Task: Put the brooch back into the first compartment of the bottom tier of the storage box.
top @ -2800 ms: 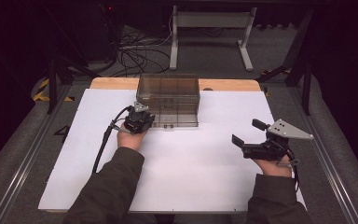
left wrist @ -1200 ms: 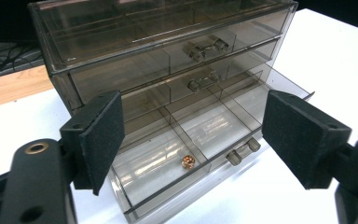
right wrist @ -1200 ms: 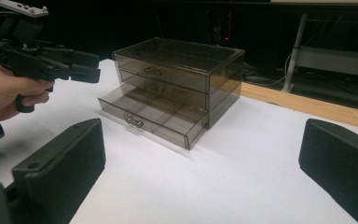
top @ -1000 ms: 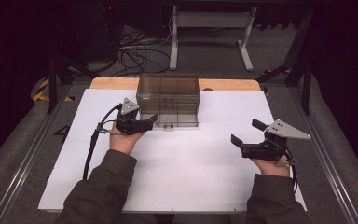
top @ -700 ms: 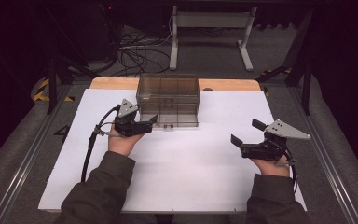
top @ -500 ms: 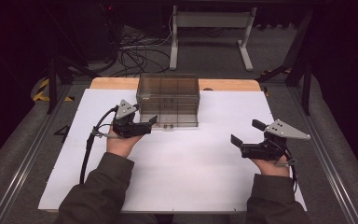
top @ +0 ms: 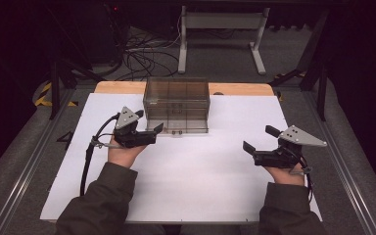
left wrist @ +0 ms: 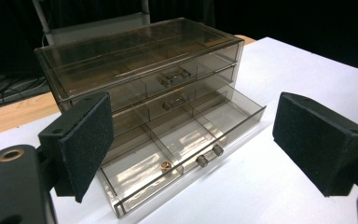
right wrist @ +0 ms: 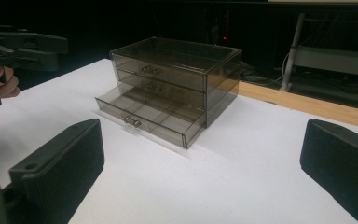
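Right gripper [top: 257, 147] near table [top: 200, 186] edge, jaws wide apart, holding nothing. Left gripper [top: 157, 130] just left of the drawer box [top: 177, 104], jaws just opening, wide, nothing between them. Box at table's far middle; bottom drawer [left wrist: 182, 154] pulled out.

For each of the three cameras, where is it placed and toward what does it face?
High view: above the person's side, facing forward and down on the table; forearms, left tool and right tool show.
Left gripper view: on the left tool, facing the drawer box; its open jaws show.
Right gripper view: on the right tool, facing the box; its open jaws show.
Shared: the pulled-out bottom drawer.
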Available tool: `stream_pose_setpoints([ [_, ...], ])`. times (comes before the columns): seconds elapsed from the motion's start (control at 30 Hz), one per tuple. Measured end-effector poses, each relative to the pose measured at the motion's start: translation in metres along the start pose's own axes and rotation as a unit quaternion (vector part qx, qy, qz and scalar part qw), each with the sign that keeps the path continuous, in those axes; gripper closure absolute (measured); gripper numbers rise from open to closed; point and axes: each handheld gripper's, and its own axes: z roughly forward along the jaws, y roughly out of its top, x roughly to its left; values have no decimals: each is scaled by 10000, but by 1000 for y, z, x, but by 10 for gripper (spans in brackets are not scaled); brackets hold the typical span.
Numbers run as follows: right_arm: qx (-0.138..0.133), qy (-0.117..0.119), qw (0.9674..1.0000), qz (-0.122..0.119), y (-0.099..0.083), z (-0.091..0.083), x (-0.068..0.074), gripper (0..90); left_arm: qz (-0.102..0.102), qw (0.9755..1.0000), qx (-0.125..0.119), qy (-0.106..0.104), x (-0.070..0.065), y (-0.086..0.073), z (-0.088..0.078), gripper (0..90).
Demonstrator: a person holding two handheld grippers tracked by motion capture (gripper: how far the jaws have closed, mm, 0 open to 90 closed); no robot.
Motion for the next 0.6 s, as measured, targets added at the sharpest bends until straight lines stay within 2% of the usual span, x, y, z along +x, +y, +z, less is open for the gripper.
stream_pose_setpoints([
  [0.6,31,-15,10000,26,-1,1,0,3,57,9996,-241,-157,-1,0,-25,106],
])
